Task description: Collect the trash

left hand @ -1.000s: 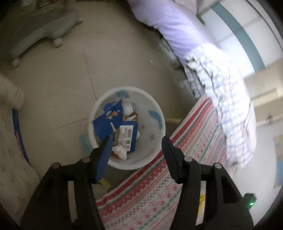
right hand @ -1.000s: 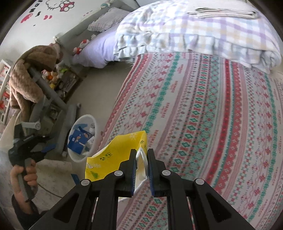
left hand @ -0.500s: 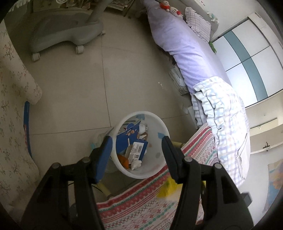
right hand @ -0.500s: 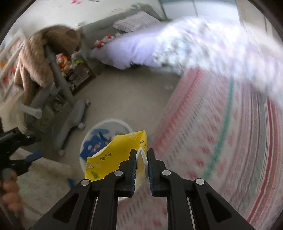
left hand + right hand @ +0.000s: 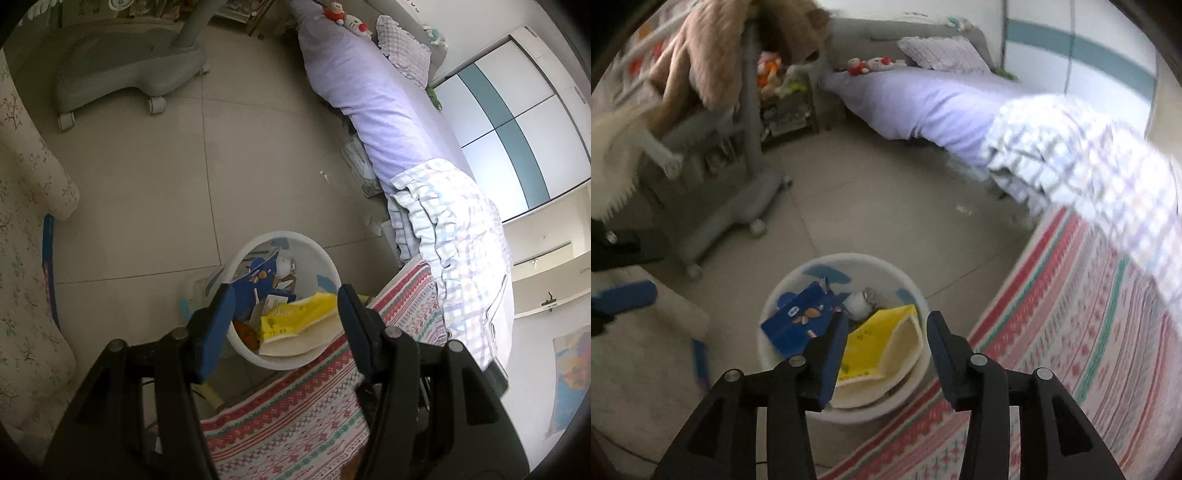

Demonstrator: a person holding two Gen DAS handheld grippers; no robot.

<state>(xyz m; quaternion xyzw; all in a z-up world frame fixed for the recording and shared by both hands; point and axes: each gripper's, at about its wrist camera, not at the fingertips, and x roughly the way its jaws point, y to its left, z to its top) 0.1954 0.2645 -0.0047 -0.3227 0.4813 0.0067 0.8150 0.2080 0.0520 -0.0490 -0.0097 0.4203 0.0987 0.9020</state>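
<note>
Right gripper (image 5: 886, 345): jaws spread wide, nothing between them. It hangs right above the bin, lower middle of the right wrist view.

Left gripper (image 5: 284, 325): also wide apart and empty, pointed down at the same bin, lower middle of the left wrist view.

Yellow bag (image 5: 882, 345): lying in the white bin (image 5: 783, 291), leaning on the wall nearest the bed. Its pale open end pokes up around rim height, so it looks more perched on the pile than sunk in.

Other stuff in the bin: a blue carton (image 5: 798, 323) on the left side and a crumpled white wad (image 5: 858, 302) toward the back, plus some orange bits only the left wrist view shows.

Bin spot: on the tile floor (image 5: 147, 184), tight against the edge of the striped bedspread (image 5: 1071, 332).

Step in hand: I'd call it the drop-off, basically done for this piece.

How to do it well: pull the right gripper straight up with the jaws left wide so a finger doesn't snag the bag's open lip and drag it out. If it looks tippy, one light tap on the yellow part should seat it.

What could go wrong: bumping the rim; the bin looks light and might slide.
</note>
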